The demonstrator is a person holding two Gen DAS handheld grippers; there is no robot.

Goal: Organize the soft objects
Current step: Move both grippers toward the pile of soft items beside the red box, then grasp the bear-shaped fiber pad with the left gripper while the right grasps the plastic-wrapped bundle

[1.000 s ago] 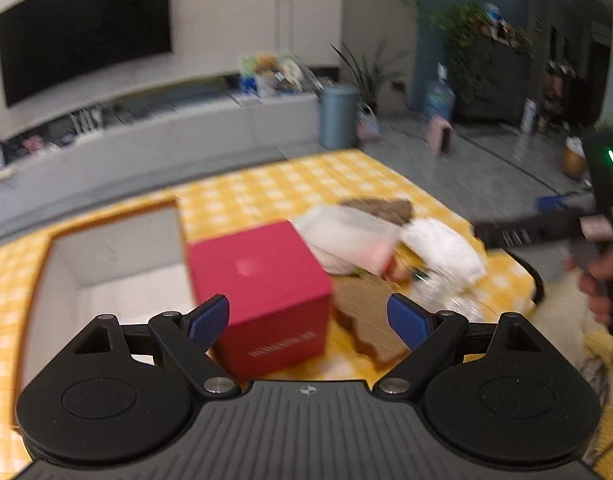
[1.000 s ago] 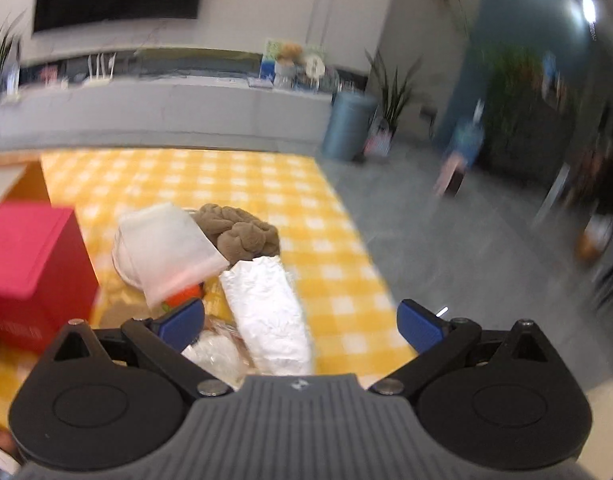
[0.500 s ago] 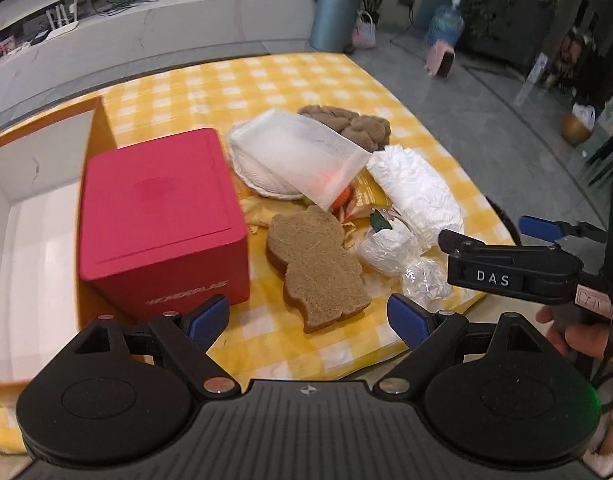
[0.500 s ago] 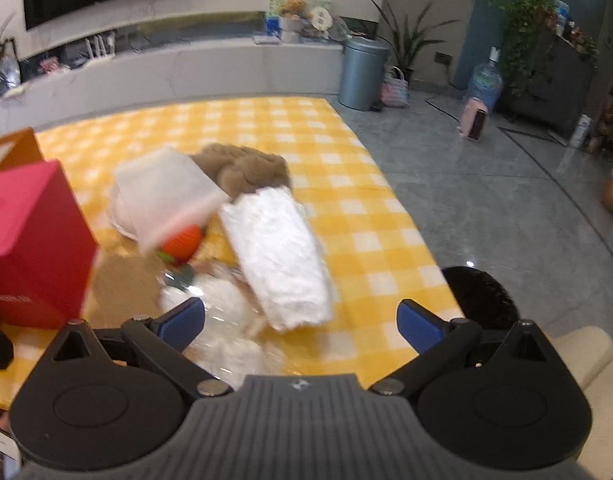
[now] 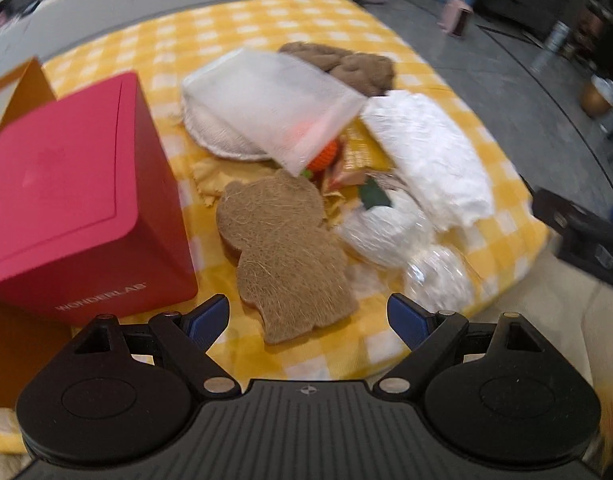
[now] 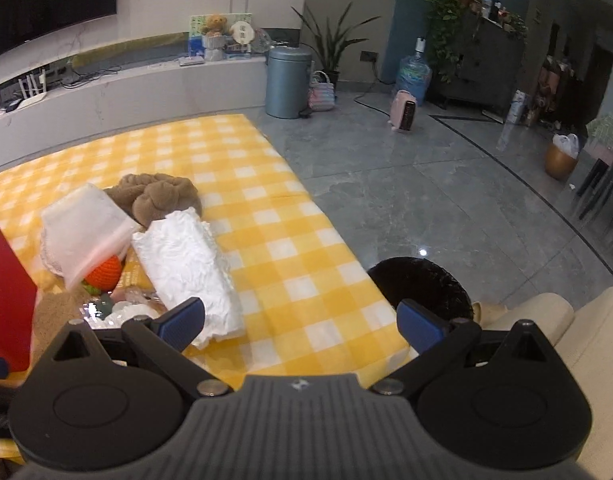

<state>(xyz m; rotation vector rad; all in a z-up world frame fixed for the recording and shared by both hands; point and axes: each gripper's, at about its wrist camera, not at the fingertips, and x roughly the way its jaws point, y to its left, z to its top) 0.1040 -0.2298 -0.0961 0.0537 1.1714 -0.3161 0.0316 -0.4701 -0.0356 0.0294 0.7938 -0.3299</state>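
Left gripper (image 5: pixel 308 316) hovered low over near table edge, jaws spread wide, empty, brown fibre pad (image 5: pixel 282 252) just ahead between fingertips. Right gripper (image 6: pixel 300 320) hung above pile's right side, equally wide, empty. Counted: one red box (image 5: pixel 70 204), one white rolled cloth (image 6: pixel 186 268), one brown plush (image 6: pixel 158 196), one orange knitted ball (image 6: pixel 104 274) half hidden under translucent pouch (image 5: pixel 270 108). Left view blurred; wrapped white bundles (image 5: pixel 386 232) hard to make out.

Red box (image 5: pixel 78 196) blocks left; bare tablecloth (image 6: pixel 302 276) right of white roll (image 6: pixel 186 264).
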